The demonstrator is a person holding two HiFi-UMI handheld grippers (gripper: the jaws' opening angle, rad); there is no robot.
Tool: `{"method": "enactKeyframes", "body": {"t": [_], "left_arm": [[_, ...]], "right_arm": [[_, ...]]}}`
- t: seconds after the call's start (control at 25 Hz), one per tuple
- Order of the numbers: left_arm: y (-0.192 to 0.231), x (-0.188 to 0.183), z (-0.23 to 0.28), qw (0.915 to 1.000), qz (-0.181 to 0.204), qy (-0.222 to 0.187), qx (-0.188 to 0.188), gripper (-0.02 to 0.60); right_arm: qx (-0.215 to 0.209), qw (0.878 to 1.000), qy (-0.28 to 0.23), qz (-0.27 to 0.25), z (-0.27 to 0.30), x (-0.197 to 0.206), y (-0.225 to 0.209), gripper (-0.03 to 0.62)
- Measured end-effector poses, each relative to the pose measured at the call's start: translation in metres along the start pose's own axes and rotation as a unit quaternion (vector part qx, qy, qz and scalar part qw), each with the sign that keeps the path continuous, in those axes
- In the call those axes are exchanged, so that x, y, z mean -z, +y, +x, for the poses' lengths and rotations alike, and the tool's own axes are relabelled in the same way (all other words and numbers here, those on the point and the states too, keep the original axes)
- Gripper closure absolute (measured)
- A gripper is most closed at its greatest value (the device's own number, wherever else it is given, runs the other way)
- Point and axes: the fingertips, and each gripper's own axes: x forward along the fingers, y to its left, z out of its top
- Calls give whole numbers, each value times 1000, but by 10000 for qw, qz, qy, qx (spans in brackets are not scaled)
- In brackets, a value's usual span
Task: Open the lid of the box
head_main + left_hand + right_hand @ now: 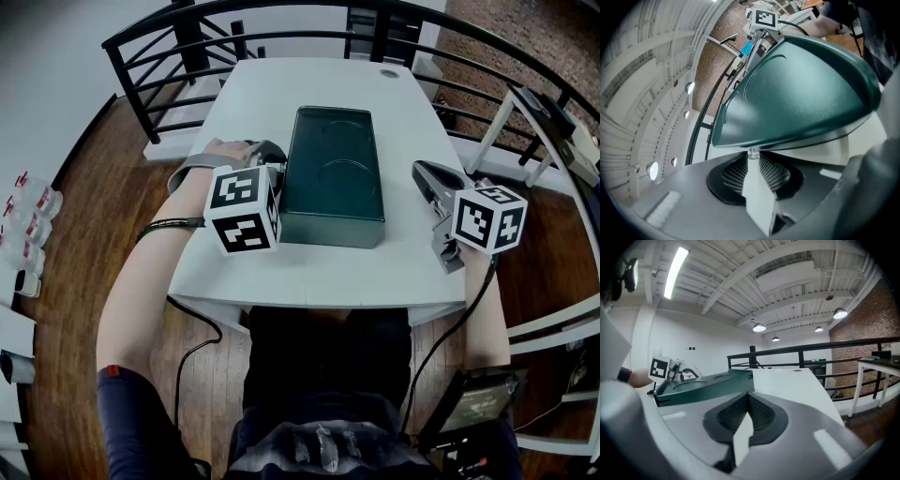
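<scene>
A dark green box (pixel 333 173) with its flat lid down lies in the middle of the white table (pixel 309 84). My left gripper (pixel 269 161) is at the box's left side near the front corner. In the left gripper view the jaws are shut (pixel 752 157), tips touching the underside of the lid's rim (pixel 801 89). My right gripper (pixel 425 175) rests on the table to the right of the box, apart from it. Its jaws are shut (pixel 749 399) with nothing between them, and the box (pixel 703 385) lies ahead to the left.
A black metal railing (pixel 281 42) curves round the table's far and side edges. A second white table (pixel 553 122) with small items stands at the right. Several bottles (pixel 28 211) stand at the far left over the wooden floor. A cable (pixel 192 352) hangs below the table's front edge.
</scene>
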Motion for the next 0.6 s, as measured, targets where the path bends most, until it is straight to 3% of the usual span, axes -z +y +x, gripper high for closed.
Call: {"method": "enactKeyframes", "body": {"t": [0.36,0.6], "left_arm": [[0,4,-3,9999,-85,-64,17,492],[2,40,-15,9996,-255,83,29,492]], "right_arm": [[0,10000,-10,-13,0,1,1,591],[-8,10000,27,-7,0,-1,2,590]]}}
